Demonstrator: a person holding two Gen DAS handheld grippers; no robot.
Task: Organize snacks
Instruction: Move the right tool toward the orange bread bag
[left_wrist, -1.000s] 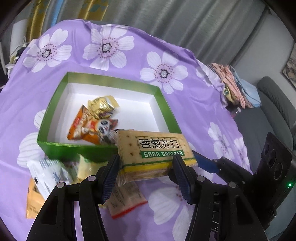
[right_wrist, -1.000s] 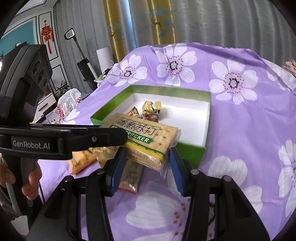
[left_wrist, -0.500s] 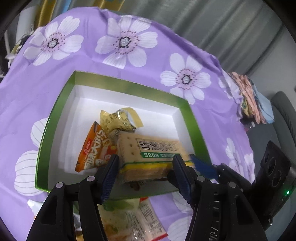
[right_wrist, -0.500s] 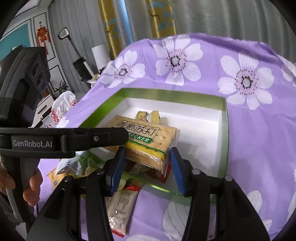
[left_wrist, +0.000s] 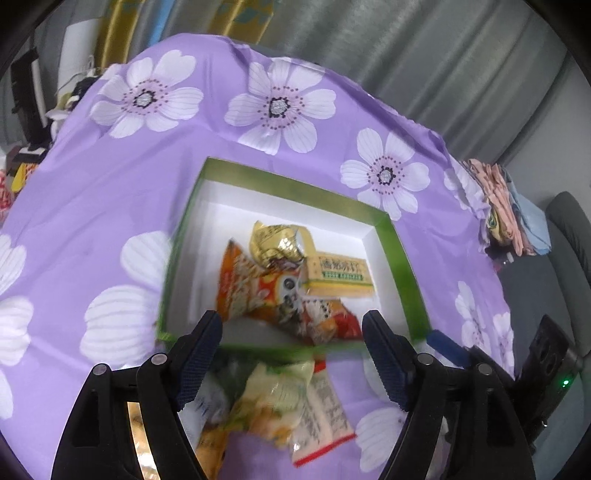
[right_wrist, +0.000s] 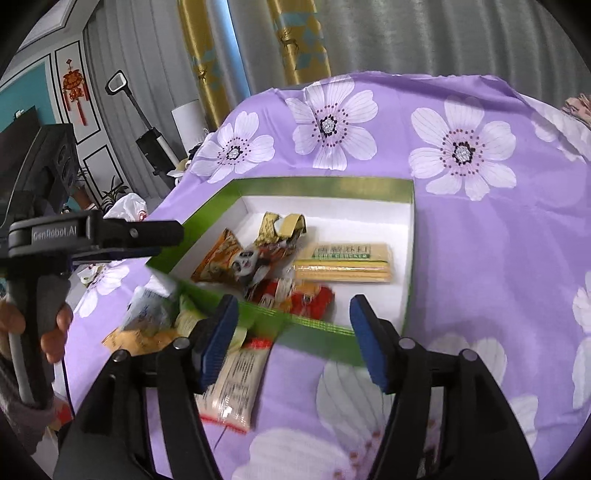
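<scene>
Left wrist view shows the left tongs spreading apart with nothing between them, hanging over the near wall of the green box that sits on the bench under a purple flowered cloth. The right tongs are likewise opening and empty, poised just short of the same near wall. Neither pair pinches anything.

Inside the box lies the soda cracker pack, flat on the white floor toward the right wall, apart from both pairs of tongs. Beside it, touching or overlapping one another, are a gold-wrapped snack, an orange panda-print packet and a small red packet. So at least four snacks appear to be already in the box.

Outside the box, on the cloth just in front of the near wall, a loose heap is left: a long white packet with a red end, a pale green-and-yellow bag, a white-blue pouch and an orange-yellow pack partly under the others. These frames are blurred there, so the exact count is uncertain.

As a judgement, the task looks roughly half done: the cracker pack seems placed, and the remaining heap needs moving into the box, which has plenty of bare floor along its far and left sides.
</scene>
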